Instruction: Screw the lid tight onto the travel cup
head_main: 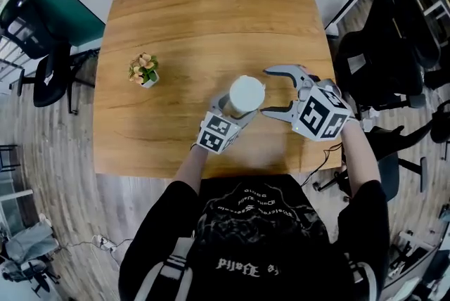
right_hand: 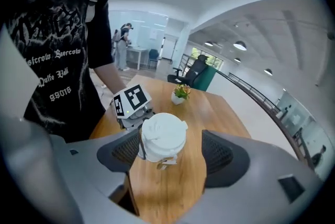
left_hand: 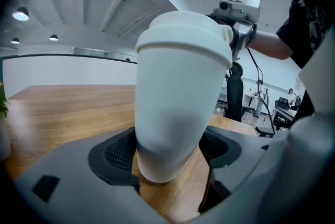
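A person (head_main: pixel 261 222) in a black printed T-shirt stands at a wooden table (head_main: pixel 204 11), a two-jaw gripper in each hand. A white travel cup (head_main: pixel 239 104) stands upright near the table's front edge, its white lid (head_main: pixel 247 91) seated on top. The left gripper (head_main: pixel 235 114) grasps the cup low on its body, one ribbed pad pressed against each side just above the base. The right gripper (head_main: pixel 271 91) hangs just beside the lid on the person's right, jaws spread wide and clear of it (its own camera frames the cup between the two pads, touching neither). A small potted plant (head_main: pixel 144 70) sits well apart, toward the table's left side.
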The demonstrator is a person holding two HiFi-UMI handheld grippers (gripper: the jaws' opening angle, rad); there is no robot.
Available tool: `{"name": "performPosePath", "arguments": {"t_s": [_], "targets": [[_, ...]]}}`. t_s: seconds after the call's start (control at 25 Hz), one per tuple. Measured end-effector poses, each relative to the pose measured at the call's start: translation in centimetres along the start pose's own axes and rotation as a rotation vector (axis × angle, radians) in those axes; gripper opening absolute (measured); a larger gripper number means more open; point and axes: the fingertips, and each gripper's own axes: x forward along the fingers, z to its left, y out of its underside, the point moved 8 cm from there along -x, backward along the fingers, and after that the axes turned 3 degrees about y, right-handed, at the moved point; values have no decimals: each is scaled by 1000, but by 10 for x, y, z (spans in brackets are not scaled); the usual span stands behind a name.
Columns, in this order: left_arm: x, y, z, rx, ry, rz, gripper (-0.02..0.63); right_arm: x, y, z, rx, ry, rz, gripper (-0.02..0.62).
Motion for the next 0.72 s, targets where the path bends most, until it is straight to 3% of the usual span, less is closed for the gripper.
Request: {"name": "performPosePath", "arguments": {"t_s": [0.4,0.56,0.72], "targets": [[0,-2,6,9,39,5,403,38,-29,-19,-507,-334,238,431],[0,-1,7,3,45,15,403,55,-34,-15,-646,-441,271,445],[0,-1,8,1,50,18,403,66,-35,-8,-715,-540,291,446]]}}
